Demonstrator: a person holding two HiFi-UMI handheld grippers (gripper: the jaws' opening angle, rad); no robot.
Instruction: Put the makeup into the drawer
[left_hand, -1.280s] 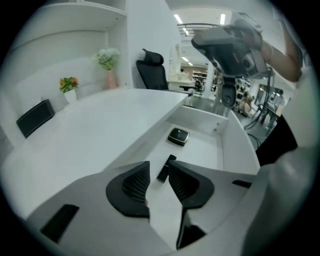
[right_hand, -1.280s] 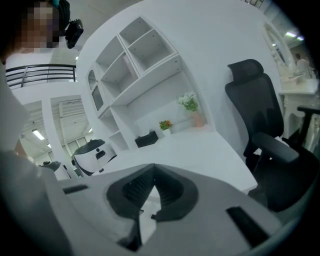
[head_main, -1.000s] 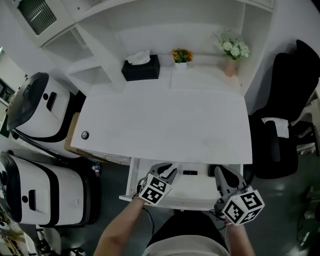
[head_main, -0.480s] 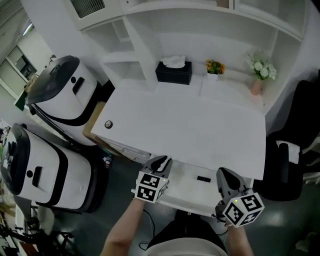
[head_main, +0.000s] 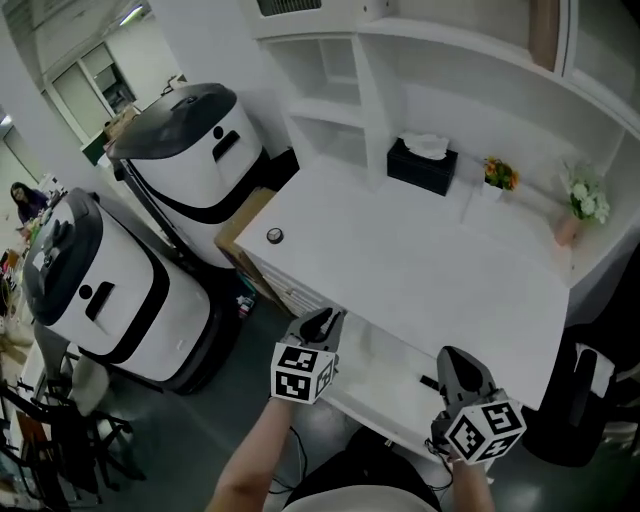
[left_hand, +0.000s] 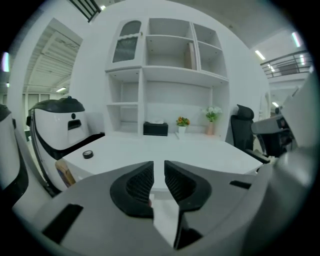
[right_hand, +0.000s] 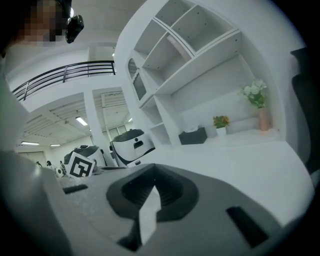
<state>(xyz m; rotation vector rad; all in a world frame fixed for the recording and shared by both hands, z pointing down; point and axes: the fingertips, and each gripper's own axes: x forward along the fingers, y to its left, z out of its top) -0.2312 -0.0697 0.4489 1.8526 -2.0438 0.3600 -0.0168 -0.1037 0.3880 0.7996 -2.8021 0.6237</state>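
The white drawer (head_main: 378, 362) stands pulled out under the front edge of the white desk (head_main: 430, 262). A small dark makeup item (head_main: 428, 381) lies inside it. My left gripper (head_main: 328, 318) hovers over the drawer's left end. In the left gripper view the left gripper (left_hand: 159, 166) has its pads a narrow gap apart with nothing between them. My right gripper (head_main: 452, 356) hangs over the drawer's right part, just right of the dark item. The right gripper (right_hand: 154, 175) looks shut and empty in its own view. A small round black object (head_main: 274, 236) sits near the desk's left edge.
A black tissue box (head_main: 422, 164), a small orange flower pot (head_main: 498, 176) and a vase of white flowers (head_main: 582, 204) line the back of the desk under white shelves. Two large white-and-black machines (head_main: 110, 290) stand on the left. A black chair (head_main: 592, 385) is at the right.
The head view has swung left and tilted. Both grippers have drawn back from the drawer's inside, and the left one has risen and rolled. The dark item stays in the drawer.
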